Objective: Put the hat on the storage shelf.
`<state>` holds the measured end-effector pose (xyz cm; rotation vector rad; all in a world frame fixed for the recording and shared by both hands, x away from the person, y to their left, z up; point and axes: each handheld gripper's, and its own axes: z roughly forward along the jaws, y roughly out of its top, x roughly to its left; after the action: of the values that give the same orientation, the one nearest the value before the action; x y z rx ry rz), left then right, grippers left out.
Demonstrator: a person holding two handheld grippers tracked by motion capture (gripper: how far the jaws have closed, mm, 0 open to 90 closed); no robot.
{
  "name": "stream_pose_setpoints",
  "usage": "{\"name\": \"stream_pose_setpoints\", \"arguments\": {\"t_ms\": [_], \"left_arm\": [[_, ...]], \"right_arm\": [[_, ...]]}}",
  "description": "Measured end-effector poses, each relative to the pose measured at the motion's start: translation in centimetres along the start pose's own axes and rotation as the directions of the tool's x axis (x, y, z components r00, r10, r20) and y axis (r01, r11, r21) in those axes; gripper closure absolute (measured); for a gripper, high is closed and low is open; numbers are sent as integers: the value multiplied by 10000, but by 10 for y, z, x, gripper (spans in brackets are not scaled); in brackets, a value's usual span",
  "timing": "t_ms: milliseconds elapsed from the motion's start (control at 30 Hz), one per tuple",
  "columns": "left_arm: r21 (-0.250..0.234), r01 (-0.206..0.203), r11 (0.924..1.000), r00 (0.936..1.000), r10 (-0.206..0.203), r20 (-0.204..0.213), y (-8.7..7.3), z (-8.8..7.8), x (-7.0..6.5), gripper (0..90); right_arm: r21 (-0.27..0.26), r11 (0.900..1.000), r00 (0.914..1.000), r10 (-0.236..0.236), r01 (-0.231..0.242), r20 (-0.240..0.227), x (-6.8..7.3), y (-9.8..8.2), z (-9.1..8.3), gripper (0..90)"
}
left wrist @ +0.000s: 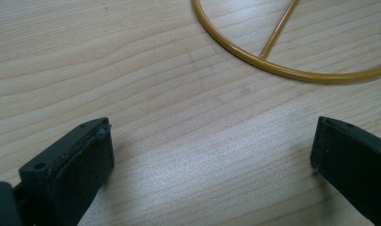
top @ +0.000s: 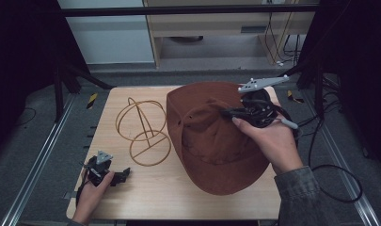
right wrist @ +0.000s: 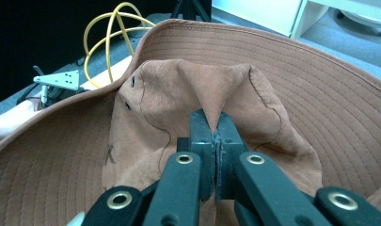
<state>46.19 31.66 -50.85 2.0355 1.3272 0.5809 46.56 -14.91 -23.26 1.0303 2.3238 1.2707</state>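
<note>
R gripper is pinching a fold of the brown hat's crown, jaws pressed tight on the fabric; the hat is sitting on the table's right half w/ its brim raised at the far side. Just left of it the yellow wire stand is waiting bare, so grip looks done, lift & placing on the stand prob. left. L gripper is resting spread wide on the wood, near the stand's base ring.

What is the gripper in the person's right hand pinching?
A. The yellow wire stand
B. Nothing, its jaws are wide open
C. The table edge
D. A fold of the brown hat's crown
D: the right gripper has its jaws shut on a pinched-up fold of the brown hat at its crown.
</note>
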Motion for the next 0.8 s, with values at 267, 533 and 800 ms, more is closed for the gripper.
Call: {"name": "stream_pose_setpoints", "arguments": {"t_ms": [267,533,800], "left_arm": [[24,-5,10000,10000,5,6,0,0,0,0],[20,7,10000,10000,-7,15,0,0,0,0],[31,-13,10000,10000,13,13,0,0,0,0]], "right_arm": [[-80,9998,9999,-157,156,-41,7,12,0,891],[-246,9993,9996,-268,269,21,14,28,0,891],[-514,9983,9996,-264,268,82,22,50,8,891]]}}
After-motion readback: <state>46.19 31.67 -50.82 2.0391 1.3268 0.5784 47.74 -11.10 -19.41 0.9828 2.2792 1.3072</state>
